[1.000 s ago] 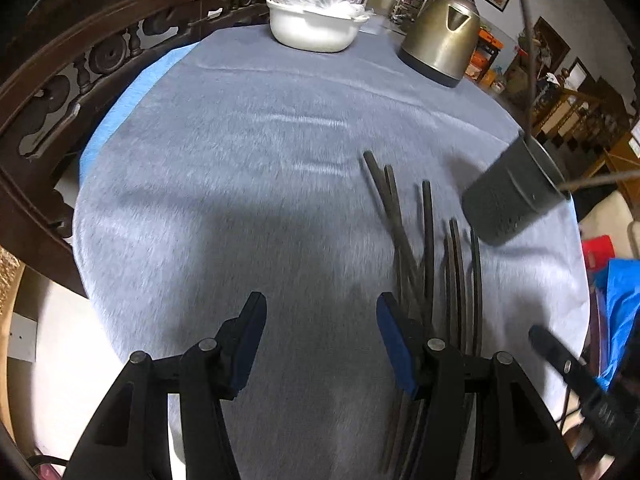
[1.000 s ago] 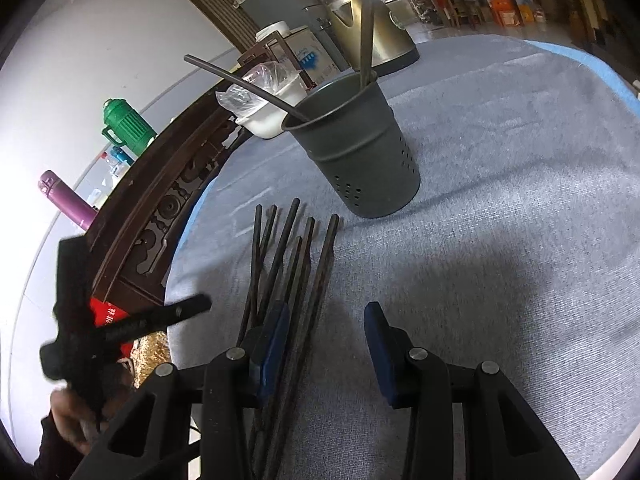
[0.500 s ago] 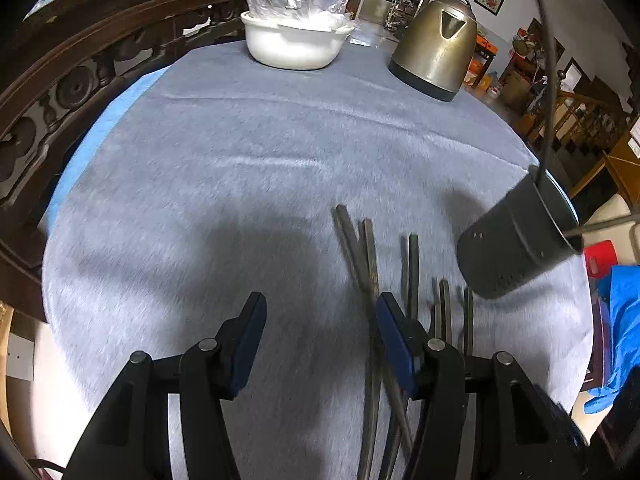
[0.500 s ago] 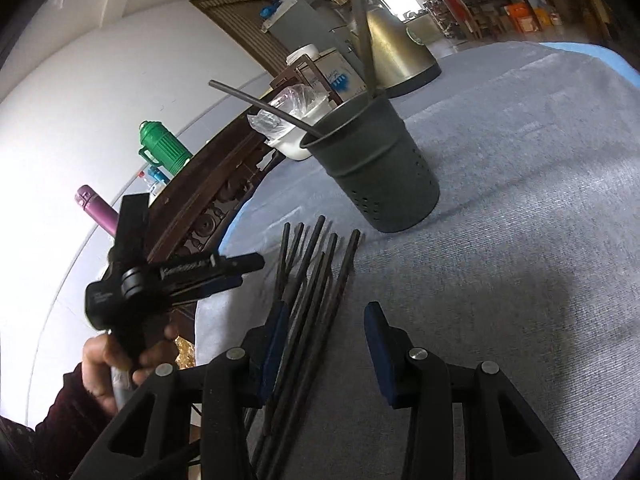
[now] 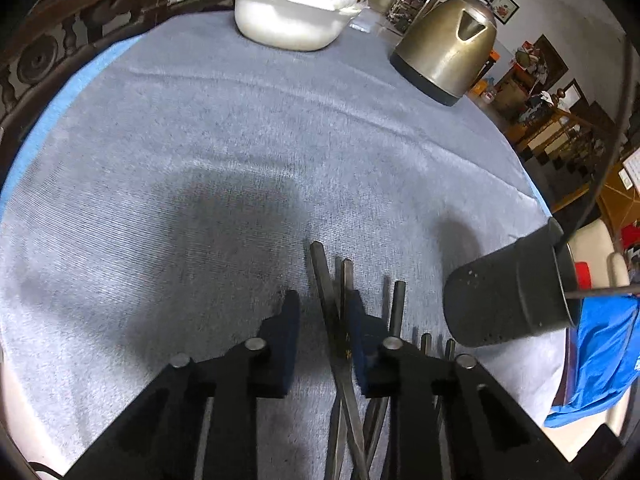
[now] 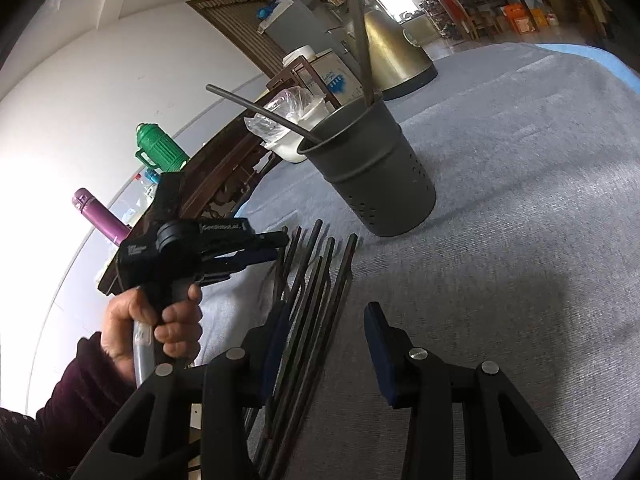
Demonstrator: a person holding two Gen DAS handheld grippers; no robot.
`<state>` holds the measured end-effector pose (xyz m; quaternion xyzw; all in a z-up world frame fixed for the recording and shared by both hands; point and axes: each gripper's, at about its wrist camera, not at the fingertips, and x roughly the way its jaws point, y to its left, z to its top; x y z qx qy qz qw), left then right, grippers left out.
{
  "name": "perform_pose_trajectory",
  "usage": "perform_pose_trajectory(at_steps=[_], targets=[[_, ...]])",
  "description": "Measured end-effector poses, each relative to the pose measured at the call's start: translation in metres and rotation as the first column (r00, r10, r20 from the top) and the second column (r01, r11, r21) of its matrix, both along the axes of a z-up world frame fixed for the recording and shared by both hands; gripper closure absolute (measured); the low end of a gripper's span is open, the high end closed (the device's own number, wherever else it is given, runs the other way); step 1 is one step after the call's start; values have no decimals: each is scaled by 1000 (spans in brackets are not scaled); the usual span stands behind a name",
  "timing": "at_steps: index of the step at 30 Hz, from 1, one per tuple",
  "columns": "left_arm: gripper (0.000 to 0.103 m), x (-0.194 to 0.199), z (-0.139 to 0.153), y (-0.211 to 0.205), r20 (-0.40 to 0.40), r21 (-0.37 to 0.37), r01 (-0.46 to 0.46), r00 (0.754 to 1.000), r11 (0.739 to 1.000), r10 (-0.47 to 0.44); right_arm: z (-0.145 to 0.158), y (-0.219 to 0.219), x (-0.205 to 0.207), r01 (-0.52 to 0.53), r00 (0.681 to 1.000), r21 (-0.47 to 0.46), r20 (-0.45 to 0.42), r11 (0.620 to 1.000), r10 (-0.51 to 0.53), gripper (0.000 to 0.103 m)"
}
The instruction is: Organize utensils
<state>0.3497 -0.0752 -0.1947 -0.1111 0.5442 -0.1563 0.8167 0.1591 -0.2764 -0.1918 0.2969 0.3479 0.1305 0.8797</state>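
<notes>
Several dark chopsticks (image 5: pixel 400 304) (image 6: pixel 316 264) lie side by side on the grey tablecloth (image 5: pixel 200 140). Beside them stands a dark grey perforated holder (image 5: pixel 512 292) (image 6: pixel 376 176) with a few chopsticks (image 6: pixel 360 40) sticking out of it. My left gripper (image 5: pixel 323 312) (image 6: pixel 276 248) points down over the far ends of the pile. Its jaws are closing, with two crossed chopsticks (image 5: pixel 336 300) between them close to the right pad; a gap remains on the left side. My right gripper (image 6: pixel 326 330) hovers open over the near ends, holding nothing.
A white bowl (image 5: pixel 288 20) with a plastic bag in it and a brass-coloured kettle (image 5: pixel 444 48) stand at the table's far side. A carved wooden rail (image 5: pixel 40 52) borders the left edge. A blue cloth (image 5: pixel 600 352) hangs at the right. A hand (image 6: pixel 160 320) holds the left gripper.
The left gripper has moved forward over the chopsticks' far ends and its jaws have narrowed around two of them. The right gripper has kept its place and its opening.
</notes>
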Motion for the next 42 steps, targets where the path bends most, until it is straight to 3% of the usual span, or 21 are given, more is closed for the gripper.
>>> perform_pose_trajectory(at_steps=[4,12,29,42], targets=[[90,9,-6,0,-24,-15,-1,1000,1000,0,-1,2,1,-1,1000,-6,-12,1000,1,60],[95,10,-11,4,-36,-29,25,999,999,-26,0,4,3,4,1000,-20,-25,1000,-5,60],[95,-27,-2,25,-32,-16,96,995,995,-96,5,12,5,9,999,-68,-41,998,-12,60],[95,-38,0,41,-71,-27,153,985,988,-154,10,24,13,-5,998,-144,-64,990,-4,64]])
